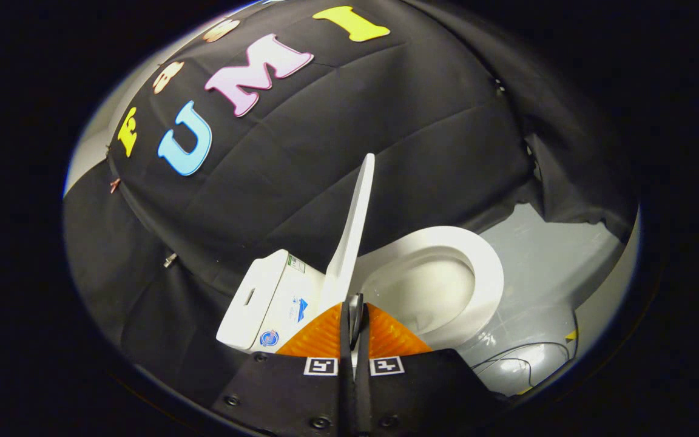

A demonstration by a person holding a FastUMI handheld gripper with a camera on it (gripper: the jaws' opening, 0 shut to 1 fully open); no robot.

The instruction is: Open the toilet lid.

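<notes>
- Here the tongs [354, 315] are pressed together, their tips meeting with only a thin slit between them and nothing pinched.
- The lid [349, 233] rises just ahead of the tips, its lower edge right at them; whether it touches them I cannot tell.
- The lid is white, thin and flat, seen nearly edge-on, standing almost upright and leaning slightly away from the bowl [422, 291] toward the tank [267, 303].
- The tank, a white box with small stickers on its face, sits just behind the lid, on the side away from the bowl.
- The seat [483, 267] is down, a white oval ring around the bowl, on the open side of the lid.
- The bowl is white inside and holds nothing I can make out.
- Grey floor [543, 255] lies beyond the seat, and thin cables [525, 358] run across it near the toilet's base.
</notes>
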